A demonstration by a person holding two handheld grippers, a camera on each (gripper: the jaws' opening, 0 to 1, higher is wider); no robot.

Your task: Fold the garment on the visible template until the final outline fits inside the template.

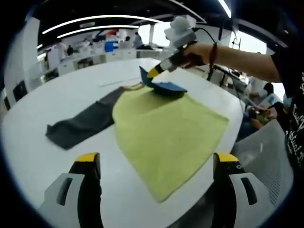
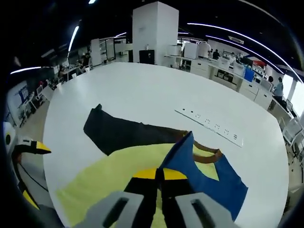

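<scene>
A blue garment (image 2: 216,183) with a brown trimmed edge (image 2: 207,155) lies partly on a yellow-green cloth (image 1: 166,128). One corner of it is lifted off the table. My right gripper (image 2: 159,175) is shut on that corner and is also seen at the far side of the cloth (image 1: 153,72), held by a person's hand (image 1: 197,50). The lifted blue garment (image 1: 164,86) hangs below its tips. My left gripper (image 1: 156,159) is open above the near table edge, with nothing between its jaws. It appears at the left of the right gripper view (image 2: 33,173).
A dark grey cloth (image 1: 85,123) lies stretched out beside the yellow-green cloth and partly under it. A white power strip (image 2: 209,124) lies further out on the round white table (image 1: 38,156). A grey chair (image 1: 266,152) stands at the table's edge. Desks and people fill the background.
</scene>
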